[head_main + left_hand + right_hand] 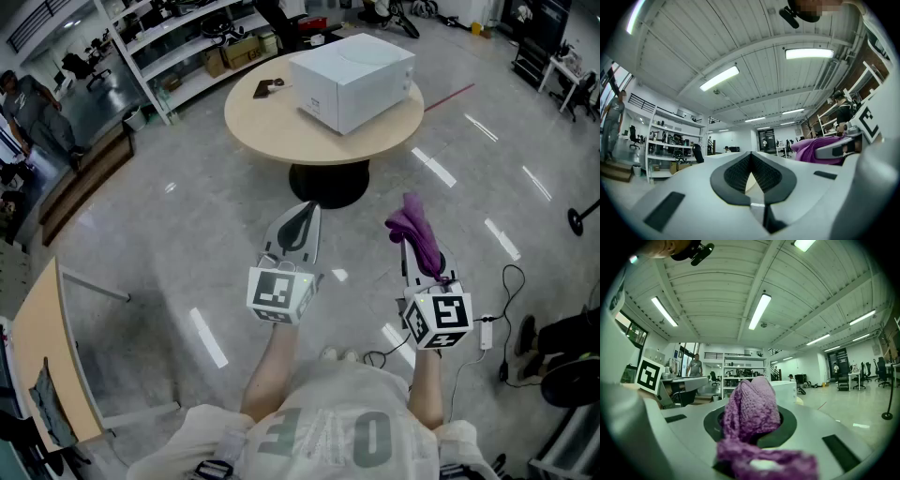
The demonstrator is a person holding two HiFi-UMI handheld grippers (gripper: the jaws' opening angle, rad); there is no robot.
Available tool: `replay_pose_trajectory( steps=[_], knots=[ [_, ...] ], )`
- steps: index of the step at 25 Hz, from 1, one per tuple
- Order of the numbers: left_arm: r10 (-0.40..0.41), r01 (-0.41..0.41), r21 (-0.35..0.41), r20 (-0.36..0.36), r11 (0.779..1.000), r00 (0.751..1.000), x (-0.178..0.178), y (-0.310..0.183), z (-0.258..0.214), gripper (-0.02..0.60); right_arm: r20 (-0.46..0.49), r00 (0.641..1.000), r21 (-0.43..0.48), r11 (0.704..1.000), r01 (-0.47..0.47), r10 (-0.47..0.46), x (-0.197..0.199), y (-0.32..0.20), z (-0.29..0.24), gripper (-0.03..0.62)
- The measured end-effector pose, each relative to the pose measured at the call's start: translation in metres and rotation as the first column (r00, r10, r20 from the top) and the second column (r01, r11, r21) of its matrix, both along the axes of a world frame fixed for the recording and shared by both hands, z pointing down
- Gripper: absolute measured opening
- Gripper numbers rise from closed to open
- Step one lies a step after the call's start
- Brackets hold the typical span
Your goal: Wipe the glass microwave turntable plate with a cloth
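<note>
Left tongs [304, 217] clenched, empty; right tongs [410, 246] grasping purple cloth [421, 236]. White microwave [354, 80] on round counter [272, 127], 12 o'clock.

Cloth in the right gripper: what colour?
Purple, with a knitted texture. The cloth shows best in the right gripper view.

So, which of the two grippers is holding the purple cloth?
The right gripper: its jaws are shut on the purple cloth. The left gripper has its jaws together with nothing between them.
</note>
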State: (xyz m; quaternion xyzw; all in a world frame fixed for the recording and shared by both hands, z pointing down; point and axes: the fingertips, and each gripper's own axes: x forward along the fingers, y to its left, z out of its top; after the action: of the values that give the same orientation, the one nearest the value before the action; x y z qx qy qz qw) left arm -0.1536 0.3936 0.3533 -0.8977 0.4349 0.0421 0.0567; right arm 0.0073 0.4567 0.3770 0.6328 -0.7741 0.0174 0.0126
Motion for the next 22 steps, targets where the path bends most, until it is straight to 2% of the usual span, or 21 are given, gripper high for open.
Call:
replay_pose_trajectory(
  steps=[4, 10, 16, 22],
  knots=[
    [-0.008, 0.008, 0.007, 0.007, 1.0, 1.0, 0.005, 0.001, -0.001, 0.002, 0.032, 0.999, 0.009, 1.0, 0.007, -0.007, 0.006, 0.0, -0.002, 0.055],
    [-0.014, 0.014, 0.001, 0.016, 1.0, 1.0, 0.016, 0.003, 0.007, 0.002, 0.023, 0.999, -0.005, 1.0, 0.023, -0.023, 0.02, 0.004, 0.006, 0.055],
    [-0.033, 0.034, -0.025, 0.021, 0.999, 0.999, 0.025, 0.015, 0.021, 0.002, -0.049, 0.998, -0.025, 0.999, 0.029, -0.03, 0.035, 0.015, 0.016, 0.055],
    [-0.061, 0.062, -0.055, 0.019, 0.997, 0.998, 0.025, -0.002, 0.032, 0.002, 0.011, 0.999, -0.044, 0.998, 0.054, -0.053, 0.044, 0.005, 0.029, 0.055]
  ],
)
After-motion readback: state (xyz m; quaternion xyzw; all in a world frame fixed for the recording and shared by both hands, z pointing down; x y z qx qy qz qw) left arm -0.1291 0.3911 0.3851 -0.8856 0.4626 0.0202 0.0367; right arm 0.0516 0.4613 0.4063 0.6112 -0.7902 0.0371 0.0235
